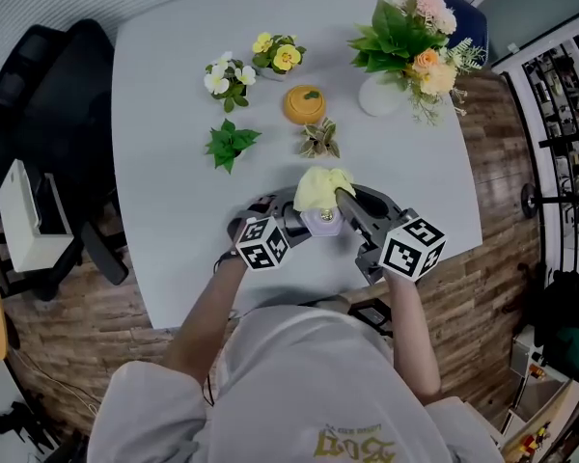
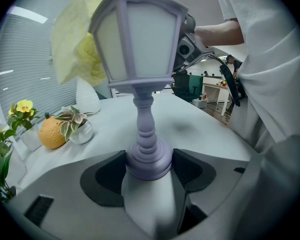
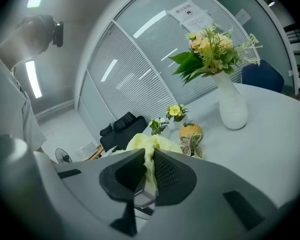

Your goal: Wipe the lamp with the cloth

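A small lavender lantern-style lamp (image 2: 140, 44) stands on the white table (image 1: 174, 85) near its front edge, and my left gripper (image 2: 149, 166) is shut on its round base. The lamp's top (image 1: 324, 220) shows from above in the head view between both grippers. My right gripper (image 3: 146, 171) is shut on a pale yellow cloth (image 3: 151, 146). The cloth (image 1: 322, 187) lies over the far side of the lamp's head and drapes there as a yellow fold (image 2: 77, 39) in the left gripper view.
Beyond the lamp stand an orange pumpkin-shaped pot (image 1: 305, 104), a small variegated plant (image 1: 319, 141), green and yellow potted flowers (image 1: 234, 80), and a white vase of flowers (image 1: 405, 51). A black chair (image 1: 48, 95) is at the table's left.
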`<state>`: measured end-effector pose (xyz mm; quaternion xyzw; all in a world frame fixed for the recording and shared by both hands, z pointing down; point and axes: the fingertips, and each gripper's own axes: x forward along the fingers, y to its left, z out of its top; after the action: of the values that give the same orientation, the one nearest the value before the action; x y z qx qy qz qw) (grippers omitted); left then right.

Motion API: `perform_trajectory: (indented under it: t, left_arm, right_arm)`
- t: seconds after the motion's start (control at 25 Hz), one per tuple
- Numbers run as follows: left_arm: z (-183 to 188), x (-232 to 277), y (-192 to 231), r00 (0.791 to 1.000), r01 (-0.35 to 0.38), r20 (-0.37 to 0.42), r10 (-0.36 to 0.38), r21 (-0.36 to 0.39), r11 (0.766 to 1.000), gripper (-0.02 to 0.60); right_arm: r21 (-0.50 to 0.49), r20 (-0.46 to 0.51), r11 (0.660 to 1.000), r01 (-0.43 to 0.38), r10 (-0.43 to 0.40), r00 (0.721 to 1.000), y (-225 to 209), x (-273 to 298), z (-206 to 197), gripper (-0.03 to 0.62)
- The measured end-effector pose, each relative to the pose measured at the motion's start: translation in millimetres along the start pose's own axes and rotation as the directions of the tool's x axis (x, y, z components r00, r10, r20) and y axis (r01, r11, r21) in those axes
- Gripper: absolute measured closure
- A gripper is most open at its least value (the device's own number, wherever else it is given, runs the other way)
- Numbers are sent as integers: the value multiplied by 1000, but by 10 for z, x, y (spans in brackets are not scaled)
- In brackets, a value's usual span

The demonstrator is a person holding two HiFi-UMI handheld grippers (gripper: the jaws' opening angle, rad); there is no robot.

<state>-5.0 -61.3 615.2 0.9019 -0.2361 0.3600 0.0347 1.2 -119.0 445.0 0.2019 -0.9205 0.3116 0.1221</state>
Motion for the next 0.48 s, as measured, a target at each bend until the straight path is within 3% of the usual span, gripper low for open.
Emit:
perform_trajectory:
  t: [0.28, 0.48]
  left_arm:
    - [-3, 1, 0, 1000, -1, 2, 1, 1, 1000, 278]
    - [-2, 1, 8, 1000, 0, 3, 0, 1, 1000, 278]
  right_arm:
    - [114, 49, 976, -185, 181, 982, -25, 39, 2, 545]
    - [137, 71, 961, -241, 233, 970, -49, 53, 8, 545]
